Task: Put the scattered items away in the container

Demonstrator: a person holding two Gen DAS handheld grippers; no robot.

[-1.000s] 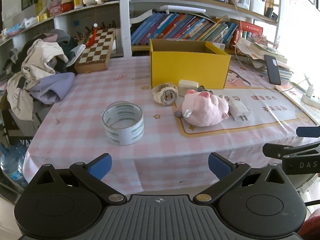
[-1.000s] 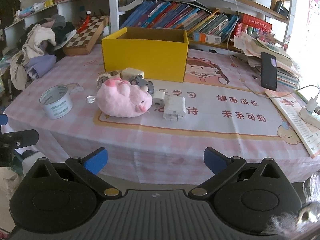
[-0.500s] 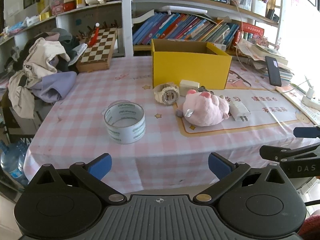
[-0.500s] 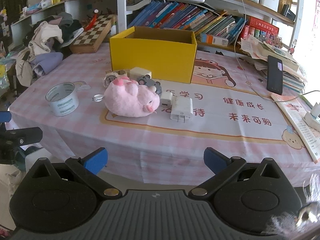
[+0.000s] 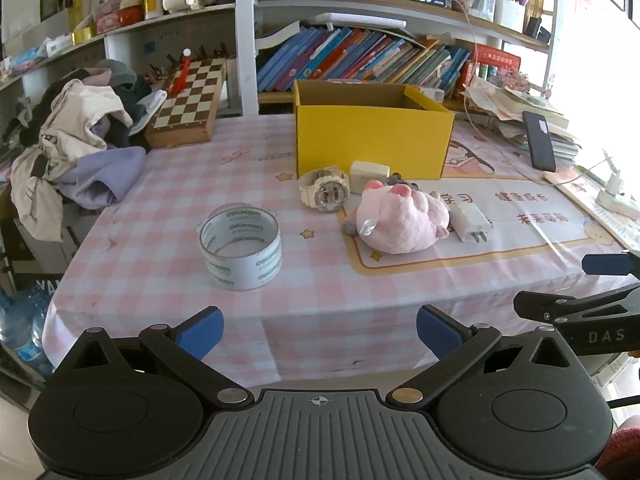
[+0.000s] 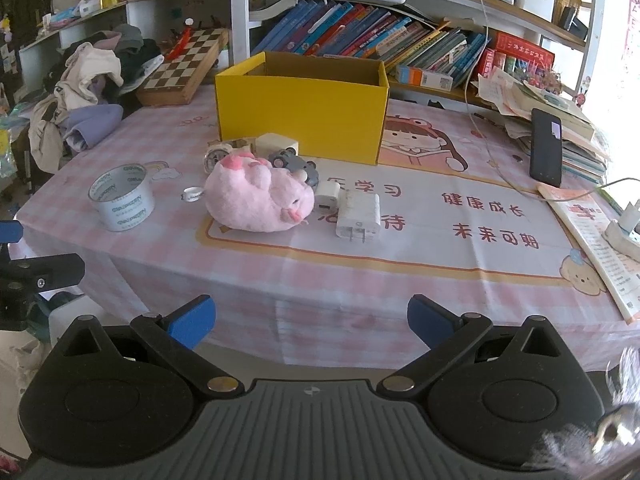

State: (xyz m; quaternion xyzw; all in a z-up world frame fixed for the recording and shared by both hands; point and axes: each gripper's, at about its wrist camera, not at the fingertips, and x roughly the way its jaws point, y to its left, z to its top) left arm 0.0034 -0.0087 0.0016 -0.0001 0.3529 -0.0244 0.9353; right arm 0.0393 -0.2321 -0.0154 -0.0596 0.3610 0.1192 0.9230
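An open yellow box [image 5: 370, 136] [image 6: 300, 116] stands at the back of the pink checked table. In front of it lie a pink plush pig [image 5: 402, 220] [image 6: 258, 196], a cream wristwatch [image 5: 326, 192], a white charger [image 5: 470, 220] [image 6: 358, 214], a small white cube adapter [image 6: 327, 194], a beige block [image 5: 369, 172] and a grey toy [image 6: 294, 162]. A roll of clear tape [image 5: 241, 246] [image 6: 121, 196] stands left. My left gripper [image 5: 318, 330] and right gripper [image 6: 310, 320] are open and empty, short of the table's front edge.
A pile of clothes [image 5: 76, 144] lies at the table's left edge beside a chessboard [image 5: 188, 104]. A black phone [image 6: 546, 152] leans on stacked books at the right. A power strip [image 6: 624, 232] and booklet lie far right. Bookshelves stand behind.
Both grippers have drawn slightly closer to the table and risen a little. Nothing on the table has moved.
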